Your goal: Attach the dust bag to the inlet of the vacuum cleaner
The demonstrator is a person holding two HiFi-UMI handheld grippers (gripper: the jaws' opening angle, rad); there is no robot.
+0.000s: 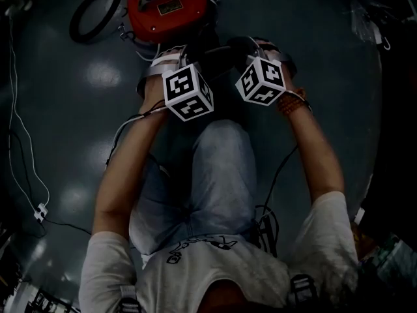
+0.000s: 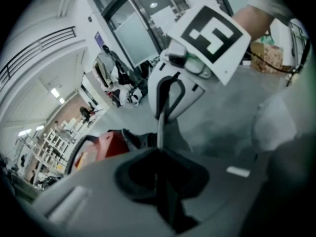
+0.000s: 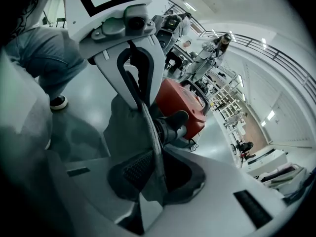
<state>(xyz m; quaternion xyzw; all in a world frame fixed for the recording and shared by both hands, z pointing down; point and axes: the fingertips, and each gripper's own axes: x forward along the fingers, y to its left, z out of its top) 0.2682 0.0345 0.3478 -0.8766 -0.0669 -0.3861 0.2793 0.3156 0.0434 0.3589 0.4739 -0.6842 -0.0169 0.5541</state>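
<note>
You are holding the grey fabric dust bag [image 3: 121, 125] taut by its edge, the left tongs [image 2: 161, 157] and the right tongs [image 3: 153, 164] both clenching on the cloth, likely so its mouth is staying spread just beside the black tubular inlet [image 3: 173, 123] of the red drum-shaped vacuum cleaner [image 1: 163, 5]. The glossy grey floor [image 1: 313, 77] is lying open to either side, while the black hose loop [image 1: 91, 15] is crowding the cleaner's left and your knee [image 1: 221, 162] is limiting any pull backward.
</note>
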